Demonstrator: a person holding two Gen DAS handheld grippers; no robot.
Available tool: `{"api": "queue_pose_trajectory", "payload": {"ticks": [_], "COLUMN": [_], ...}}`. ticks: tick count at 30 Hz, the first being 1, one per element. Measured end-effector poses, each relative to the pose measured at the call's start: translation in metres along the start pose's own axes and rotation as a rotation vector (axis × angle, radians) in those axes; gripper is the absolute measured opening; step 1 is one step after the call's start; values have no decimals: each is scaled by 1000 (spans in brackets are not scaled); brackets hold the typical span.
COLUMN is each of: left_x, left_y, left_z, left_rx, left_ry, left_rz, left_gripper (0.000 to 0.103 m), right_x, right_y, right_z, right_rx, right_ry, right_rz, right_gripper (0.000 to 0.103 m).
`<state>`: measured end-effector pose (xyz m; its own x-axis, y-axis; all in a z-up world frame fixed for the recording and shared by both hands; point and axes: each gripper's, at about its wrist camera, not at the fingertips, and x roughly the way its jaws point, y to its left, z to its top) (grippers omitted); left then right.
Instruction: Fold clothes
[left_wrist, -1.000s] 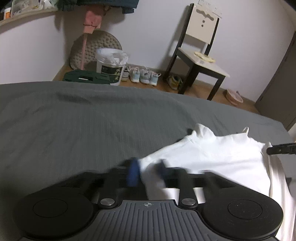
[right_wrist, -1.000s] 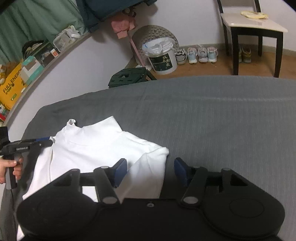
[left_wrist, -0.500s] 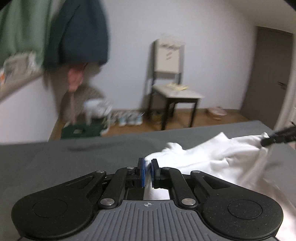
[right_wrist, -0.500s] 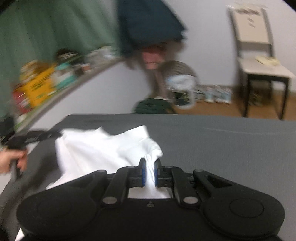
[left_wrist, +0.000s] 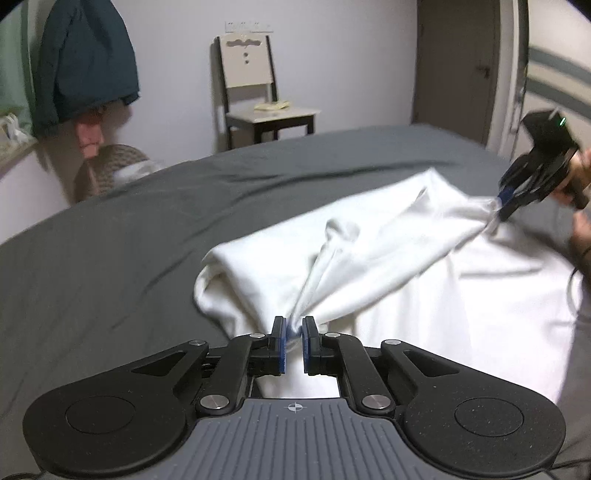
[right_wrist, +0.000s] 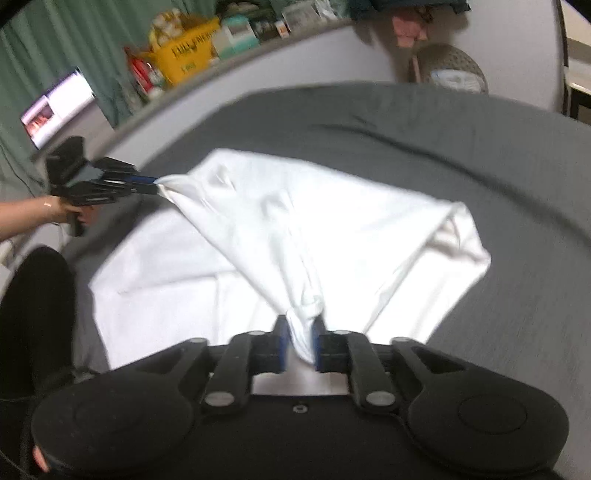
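Note:
A white shirt (left_wrist: 388, 258) (right_wrist: 295, 229) lies on the grey bed (left_wrist: 110, 258) (right_wrist: 480, 147), its far part lifted and stretched between both grippers. My left gripper (left_wrist: 293, 332) is shut on a bunched corner of the shirt; in the right wrist view it (right_wrist: 159, 184) shows at the left, pulling the cloth taut. My right gripper (right_wrist: 299, 339) has a thick knot of shirt cloth between its pads, and its jaws are opening. From the left wrist view it (left_wrist: 498, 206) sits at the far right, cloth still drawn to its tip.
A chair (left_wrist: 258, 110) stands beyond the bed, with a dark jacket (left_wrist: 85, 62) hanging at the left and a door (left_wrist: 458, 66) at the right. A cluttered shelf (right_wrist: 192, 48) runs along the bed's far side. A person's dark-clad leg (right_wrist: 33, 314) is near left.
Both grippers closed on the shirt's far edge, lifted it and carried it sideways and toward me. The cloth now hangs stretched between them over the rest of the shirt.

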<state>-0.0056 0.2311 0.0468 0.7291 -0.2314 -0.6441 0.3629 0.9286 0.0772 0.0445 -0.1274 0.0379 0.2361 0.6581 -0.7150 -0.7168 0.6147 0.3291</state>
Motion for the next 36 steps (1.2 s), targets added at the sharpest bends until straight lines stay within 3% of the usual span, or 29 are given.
{"api": "queue_pose_trajectory", "payload": {"ticks": [2,3,4,5,6,8,14,15,16,17,18,20,21,25,29,34,36], "left_x": [-1,-5,-10,-16,-22,-20,32,41,49,56,62,62,60,23,-2,-22,-30], "left_y": [-5,-8,-12,-16,-20,-23,-35,-36,-36,-36,-35,-33,-33,-33,-41,-53,-62], "left_z": [4,6,9,11,13,25,55,57,57,56,55,51,48,32,8,-16,-18], "left_rx": [31,50,70,91,112,141,227,240,241,233,225,221,221,216,239,269,315], "left_ry": [34,24,1,-23,-47,-70,31,43,60,88,121,132,132,46,65,108,106], "left_rz": [45,60,72,83,95,92,51,47,27,5,-15,-63,-88,-203,-274,-312,-290], "left_gripper": [11,23,47,62,87,92,91,87,66,51,27,13,9,6,6,7,7], "right_x": [0,-1,-4,-6,-8,-10,36,45,53,60,62,62,57,34,23,31,34], "right_y": [8,14,20,25,30,37,29,26,24,22,19,17,19,32,41,52,56], "right_z": [1,3,5,9,13,21,46,49,50,50,50,48,46,37,18,-10,-17], "right_rx": [-32,-63,-99,-128,-153,-193,-117,-102,-89,-77,-61,-48,-74,-197,-239,-279,-289], "right_ry": [-10,-20,-32,-42,-53,-62,-22,-11,-2,6,10,6,-7,-6,75,190,212], "right_rz": [-14,-31,-52,-60,-64,-67,-80,-70,-53,-33,-4,49,67,142,197,188,170], "right_gripper": [54,58,61,61,61,62,60,58,50,37,31,8,8,5,5,5,5]}}
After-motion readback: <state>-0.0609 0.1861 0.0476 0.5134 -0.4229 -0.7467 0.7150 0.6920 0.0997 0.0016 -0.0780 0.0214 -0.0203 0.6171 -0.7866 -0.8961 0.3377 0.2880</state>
